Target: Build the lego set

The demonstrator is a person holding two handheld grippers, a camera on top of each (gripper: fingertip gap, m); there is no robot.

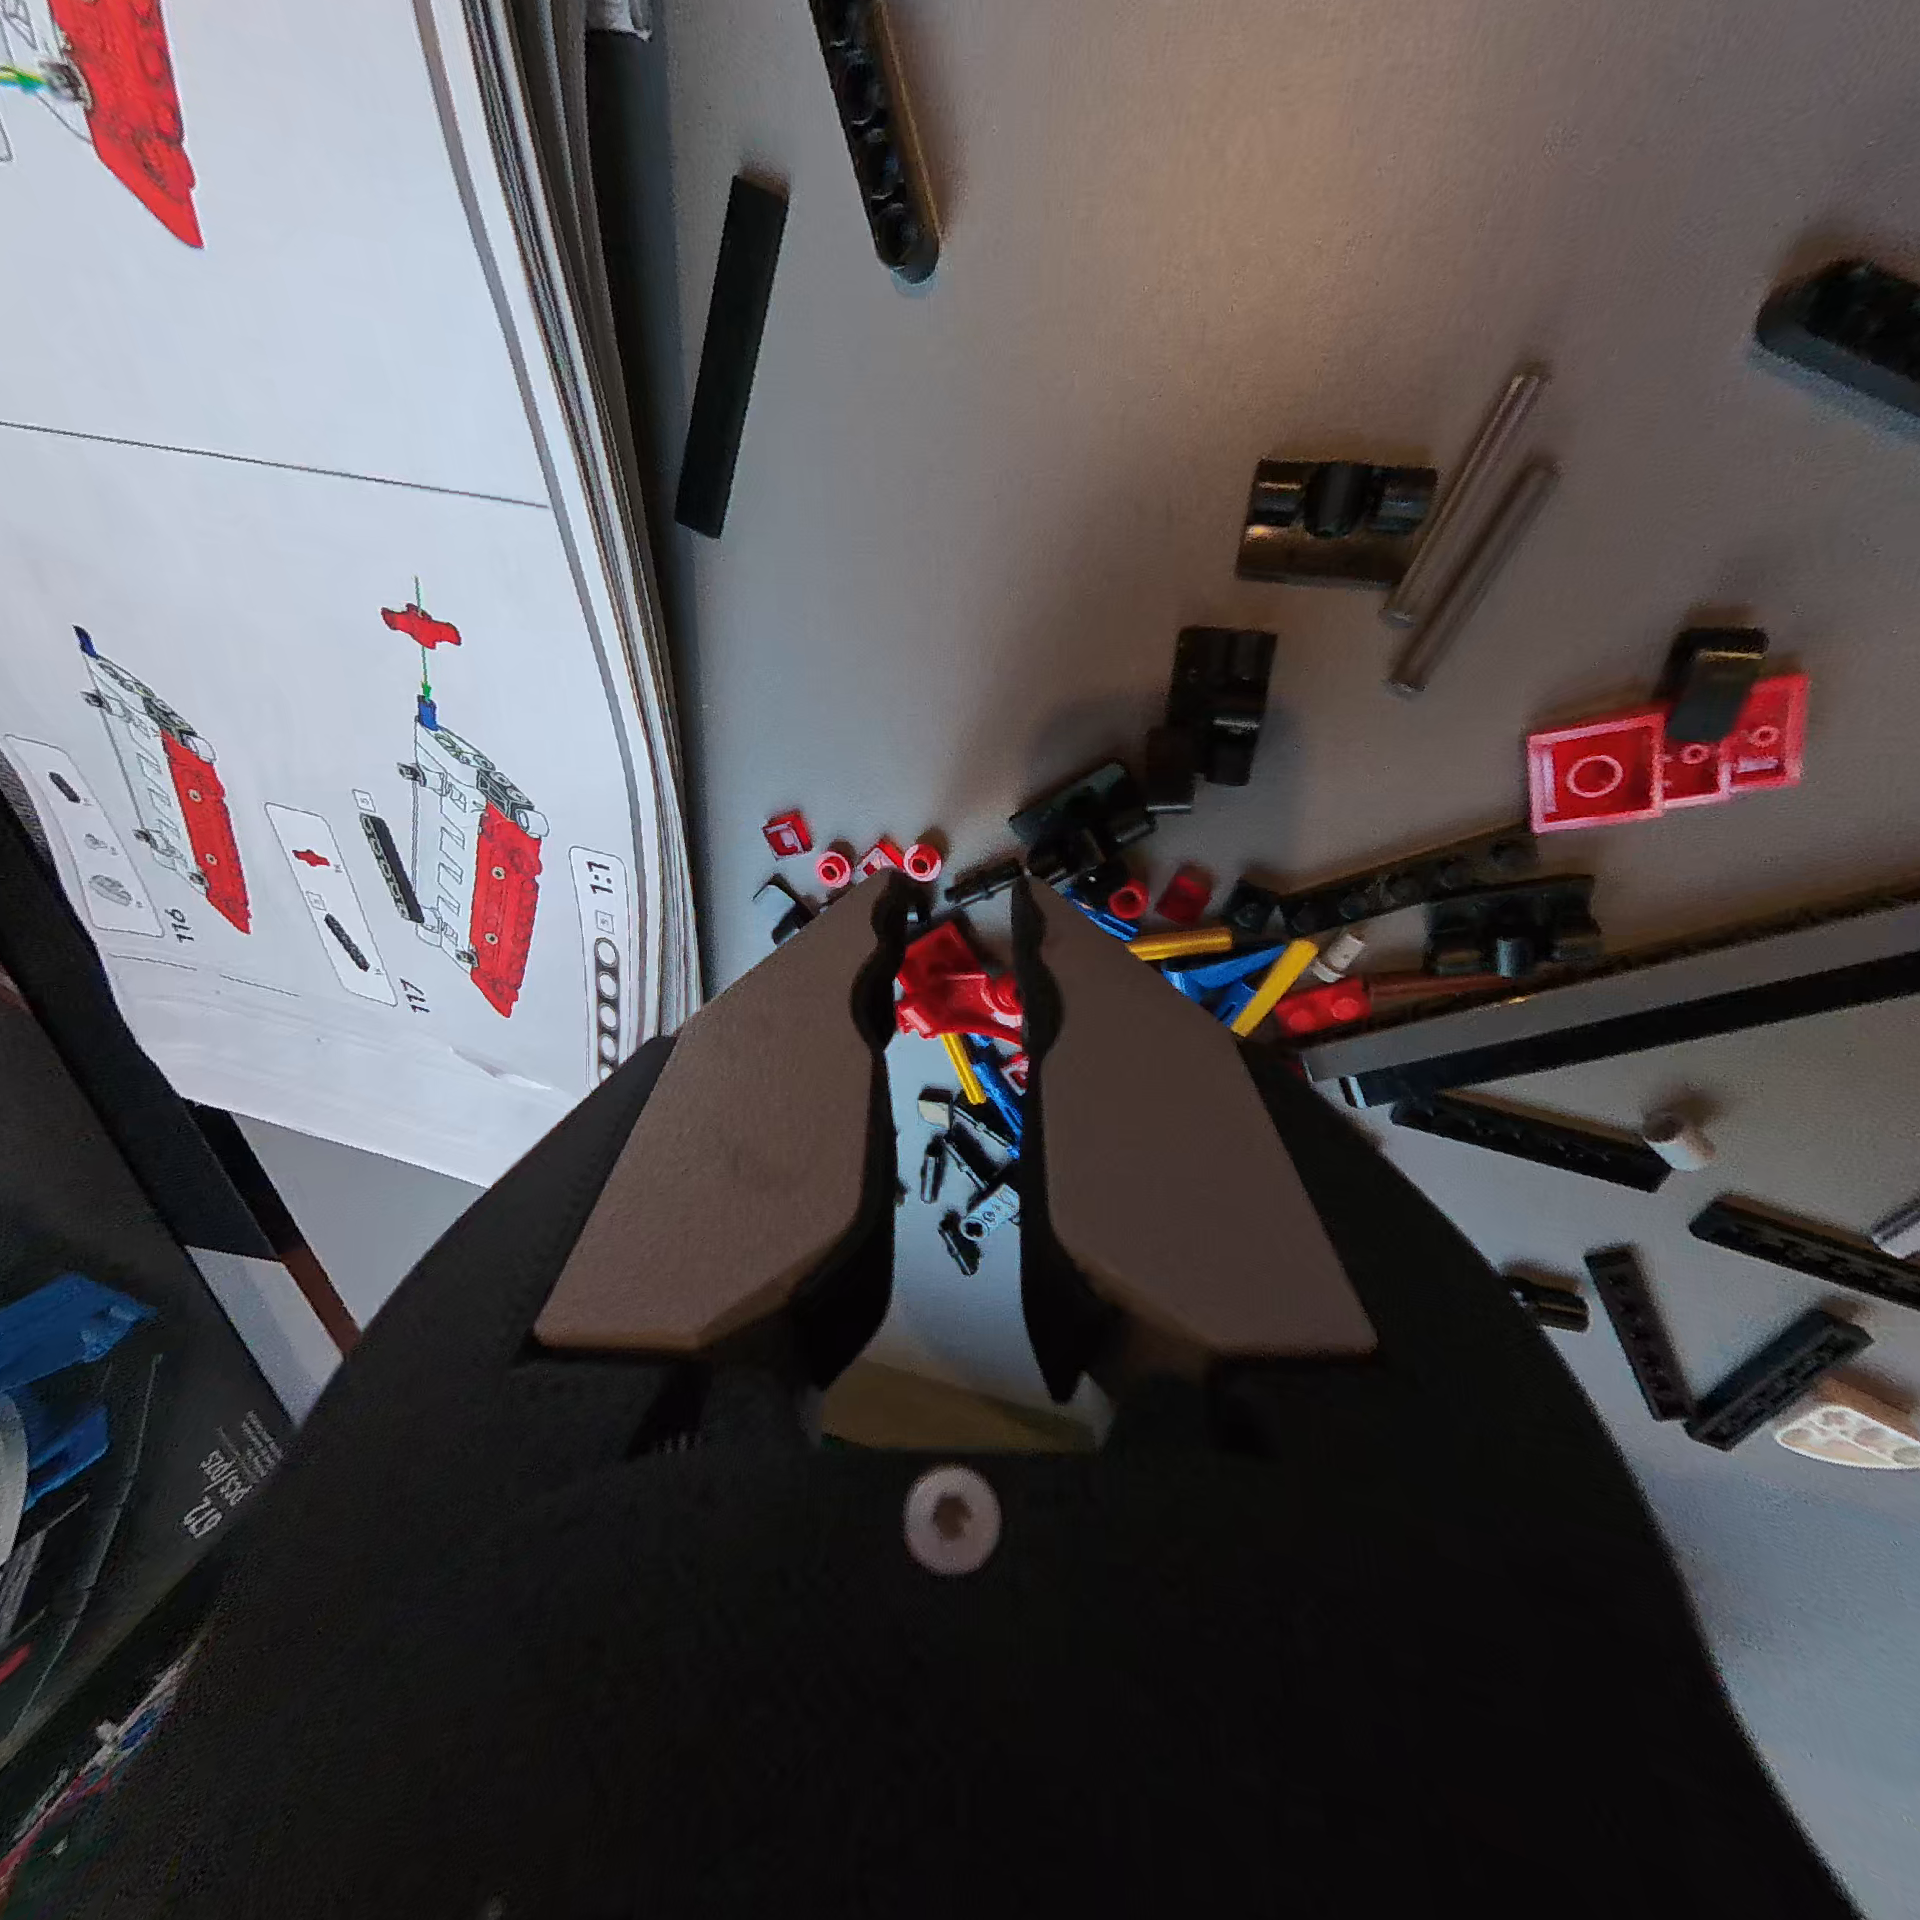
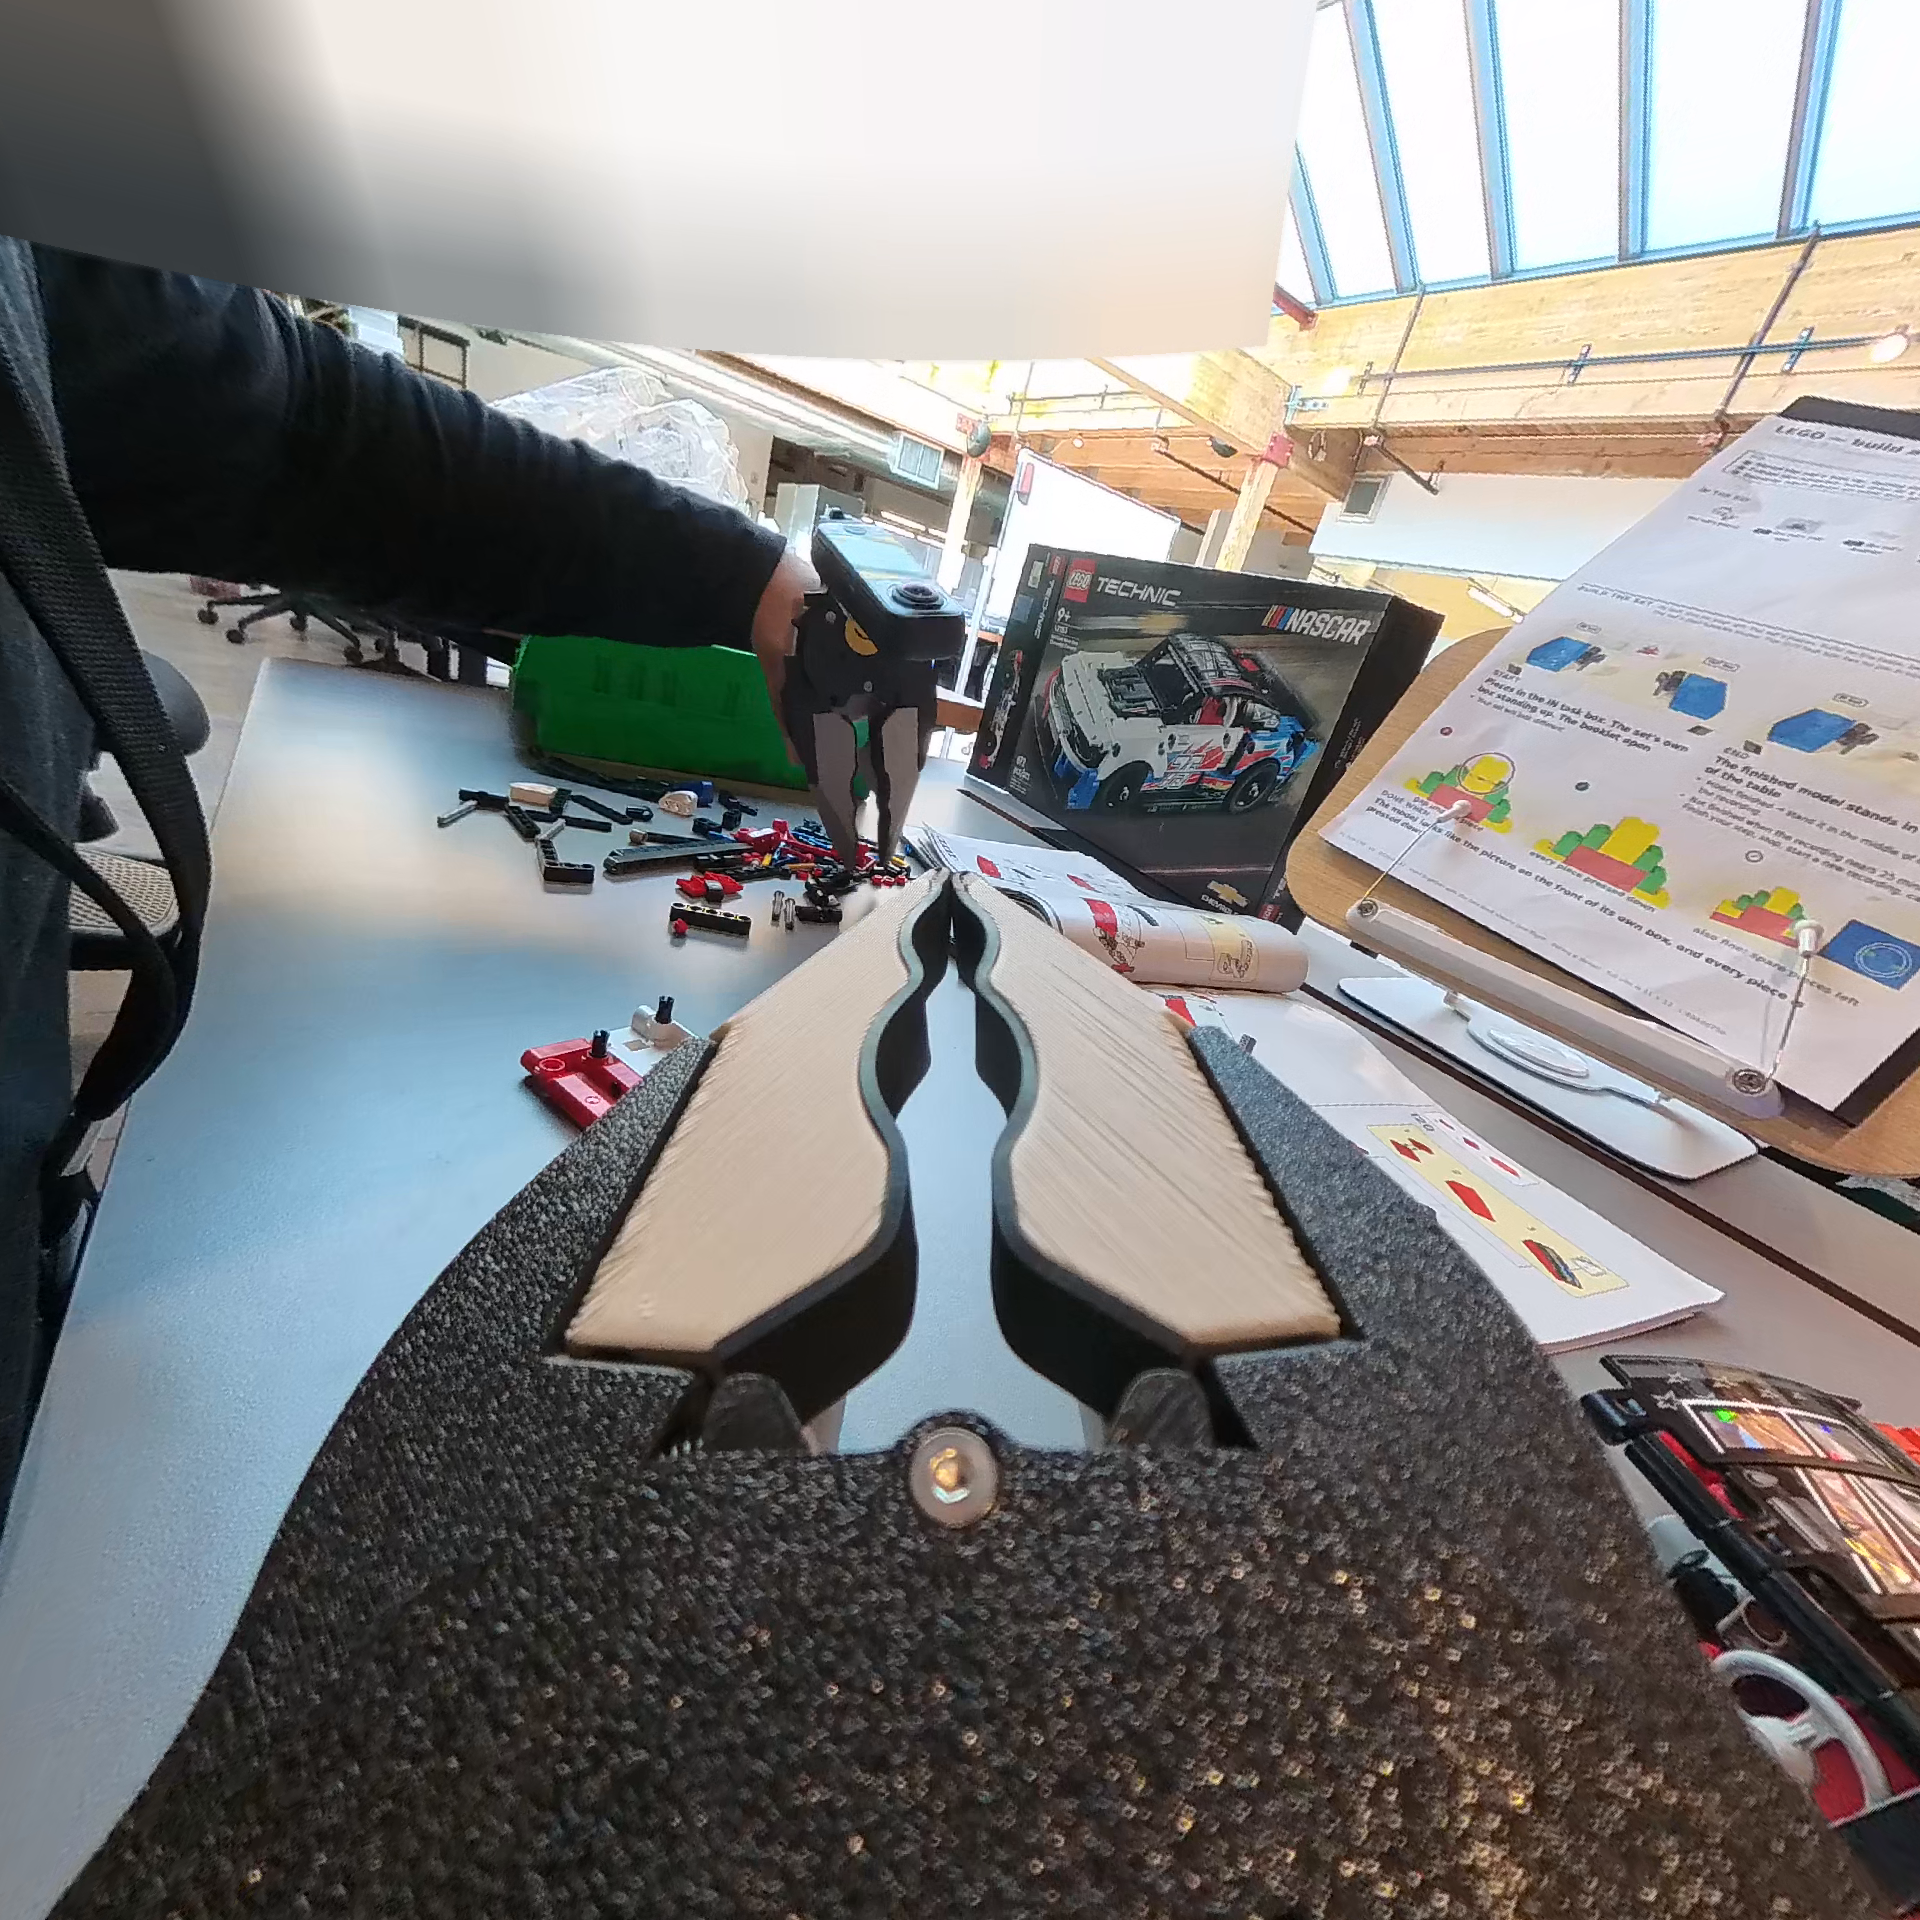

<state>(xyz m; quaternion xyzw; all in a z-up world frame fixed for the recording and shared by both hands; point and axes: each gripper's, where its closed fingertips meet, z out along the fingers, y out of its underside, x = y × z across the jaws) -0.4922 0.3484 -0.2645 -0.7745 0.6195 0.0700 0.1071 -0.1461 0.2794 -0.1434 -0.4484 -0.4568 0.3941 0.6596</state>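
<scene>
Above the brick pile (image 1: 1039,997) left gripper (image 1: 961,883) fingers spread; right gripper (image 2: 951,878) pressed together, empty

Printed set box (image 2: 1184,727); open instruction booklet (image 1: 312,623); propped instruction sheet (image 2: 1662,790); wording withheld

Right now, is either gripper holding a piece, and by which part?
Neither. The left gripper is open above the loose pile of pieces, gripping nothing. The right gripper is shut and empty.

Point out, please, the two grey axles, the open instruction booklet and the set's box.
grey axles (image 1: 1470,525): left wrist view, mid-shaft of one.
instruction booklet (image 1: 312,416): left wrist view, open page.
set's box (image 2: 1184,717): right wrist view, front face.
</scene>
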